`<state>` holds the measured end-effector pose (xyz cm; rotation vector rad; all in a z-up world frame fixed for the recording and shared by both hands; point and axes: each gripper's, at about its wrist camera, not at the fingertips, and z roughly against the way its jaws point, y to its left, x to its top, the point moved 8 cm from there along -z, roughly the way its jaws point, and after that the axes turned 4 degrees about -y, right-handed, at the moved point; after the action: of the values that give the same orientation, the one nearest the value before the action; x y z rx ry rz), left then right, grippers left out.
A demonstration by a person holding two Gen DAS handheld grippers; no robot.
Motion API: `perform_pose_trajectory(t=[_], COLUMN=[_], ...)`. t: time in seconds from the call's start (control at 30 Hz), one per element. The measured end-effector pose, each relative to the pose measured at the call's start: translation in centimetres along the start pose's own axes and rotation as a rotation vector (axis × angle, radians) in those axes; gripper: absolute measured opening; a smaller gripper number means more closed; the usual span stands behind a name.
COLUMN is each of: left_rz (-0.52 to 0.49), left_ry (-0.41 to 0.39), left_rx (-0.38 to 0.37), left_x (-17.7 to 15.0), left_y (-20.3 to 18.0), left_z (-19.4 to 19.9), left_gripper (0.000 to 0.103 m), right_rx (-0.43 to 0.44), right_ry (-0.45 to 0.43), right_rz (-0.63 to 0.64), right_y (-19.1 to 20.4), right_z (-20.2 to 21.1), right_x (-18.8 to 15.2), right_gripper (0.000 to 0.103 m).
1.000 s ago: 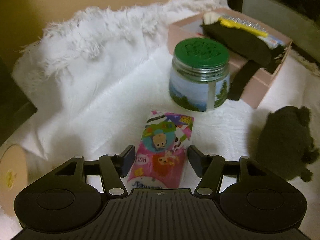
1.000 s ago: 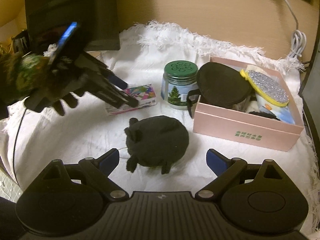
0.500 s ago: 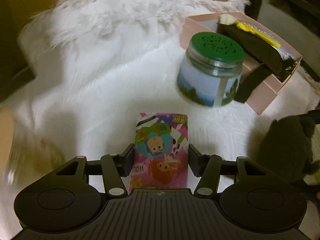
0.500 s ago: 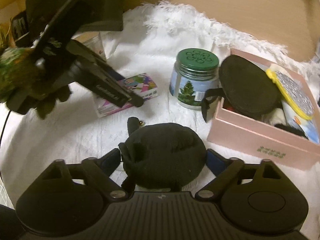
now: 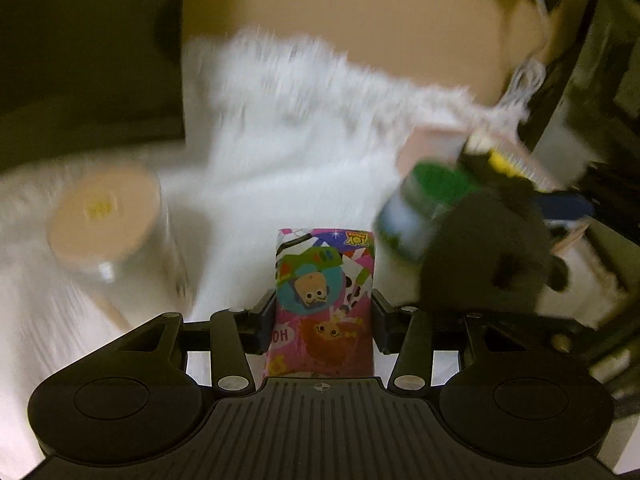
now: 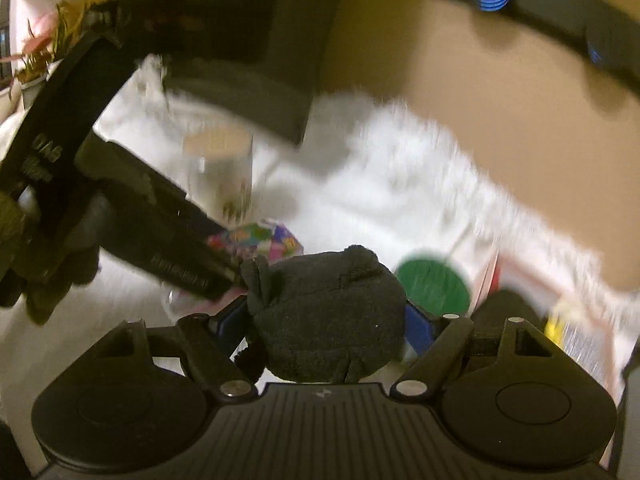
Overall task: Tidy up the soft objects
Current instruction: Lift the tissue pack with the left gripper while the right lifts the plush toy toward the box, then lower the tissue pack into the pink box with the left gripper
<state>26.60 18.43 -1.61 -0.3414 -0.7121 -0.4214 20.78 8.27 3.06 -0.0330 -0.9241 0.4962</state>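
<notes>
A pink cartoon-printed tissue pack (image 5: 320,272) sits between the fingers of my left gripper (image 5: 322,320). The jaws are closing and the pads press on its sides. It is held above the white fluffy cloth (image 5: 300,120). A black plush toy (image 6: 328,316) fills my right gripper (image 6: 323,322), whose jaws are closing with the blue pads against its flanks. In the left wrist view the plush (image 5: 488,256) hangs at right, in front of the green-lidded jar (image 5: 432,188). In the right wrist view the left gripper (image 6: 224,276) with the pack (image 6: 276,240) is just left of the plush.
A pink box (image 5: 432,144) with a black pad and a yellow brush stands at the right, behind the jar (image 6: 434,284). A clear jar with a tan lid (image 5: 102,216) stands at the left. A dark block (image 6: 248,40) and a wooden wall bound the back.
Both grippers have shut on their things and lifted them: the left took the tissue pack, the right moved forward onto the black plush. Both views have rolled and blurred.
</notes>
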Motion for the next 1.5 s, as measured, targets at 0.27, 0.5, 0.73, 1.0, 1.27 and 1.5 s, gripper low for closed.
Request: perform_pose_trajectory(t=[0.27, 0.5, 0.73, 1.0, 1.27, 1.5], left_rz=[-0.041, 0.04, 0.081, 0.146, 0.029, 0.039], left_ry=[-0.173, -0.237, -0.272, 0.056, 0.111, 0.058], left_rx=[0.031, -0.011, -0.291, -0.294, -0.161, -0.224], left_x=[6.8, 12.0, 17.5, 13.2, 10.1, 11.0], left_y=[-2.4, -3.7, -12.8, -19.5, -21.5, -20.5], left_z=[4.2, 4.3, 2.2, -10.2, -14.6, -13.3], left_gripper=[0.051, 0.051, 0.053, 0.056, 0.06, 0.057], right_rx=[-0.122, -0.322, -0.487, -0.514, -0.483, -0.417], right_ry=[-0.182, -0.27, -0.266, -0.181, -0.186, -0.195], right_rz=[-0.022, -0.118, -0.254, -0.388, -0.41, -0.393], right_y=[-6.3, -15.0, -22.1, -24.9, -24.9, -23.8], right_z=[4.5, 10.6, 14.9, 14.6, 14.5, 12.5], right_x=[6.3, 7.5, 4.7, -1.1, -1.6, -0.1], right_gripper=[0.079, 0.079, 0.079, 0.079, 0.079, 0.079])
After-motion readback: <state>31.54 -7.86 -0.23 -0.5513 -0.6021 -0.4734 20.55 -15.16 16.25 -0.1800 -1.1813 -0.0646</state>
